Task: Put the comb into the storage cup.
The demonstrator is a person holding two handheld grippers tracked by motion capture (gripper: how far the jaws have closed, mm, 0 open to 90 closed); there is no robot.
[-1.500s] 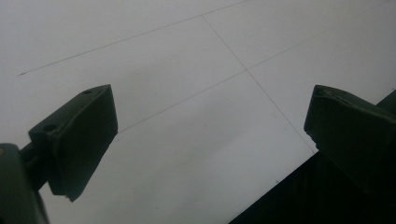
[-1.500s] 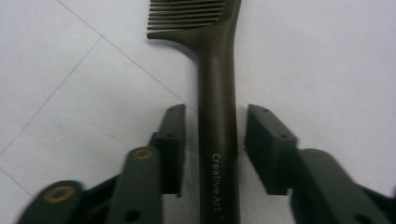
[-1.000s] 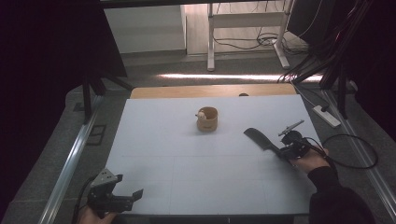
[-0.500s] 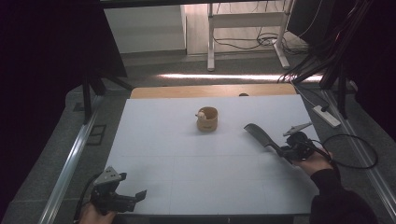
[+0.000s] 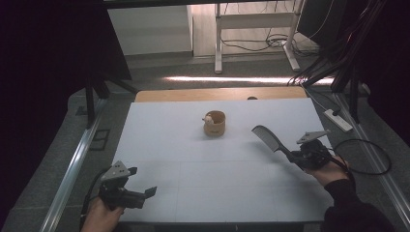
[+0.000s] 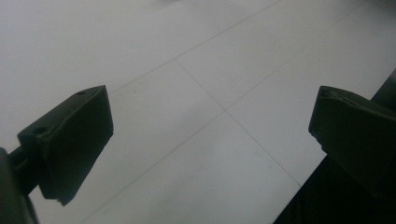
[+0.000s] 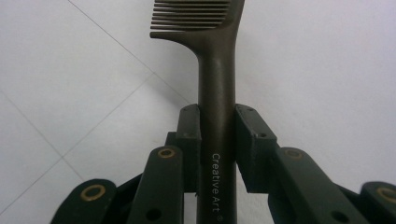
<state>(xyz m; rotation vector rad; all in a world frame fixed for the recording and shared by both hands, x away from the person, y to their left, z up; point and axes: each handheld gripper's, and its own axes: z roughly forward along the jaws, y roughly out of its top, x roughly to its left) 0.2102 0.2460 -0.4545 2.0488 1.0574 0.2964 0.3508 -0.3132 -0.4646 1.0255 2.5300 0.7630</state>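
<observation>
High view: right tool [image 5: 290, 153] clamps a comb [image 5: 265, 136] near the tabletop's [image 5: 159, 140] right edge, cup [image 5: 214, 123] unreached; left tool [image 5: 140, 195] gapes empty.

A lone cup [image 5: 214, 123] interrupts the open table [image 5: 193, 164].

The right gripper [image 5: 290, 153] has edged right and slightly up the frame, carrying the comb [image 5: 267, 137]. The left gripper [image 5: 138, 194] at lower left has swung level, pointing right.
</observation>
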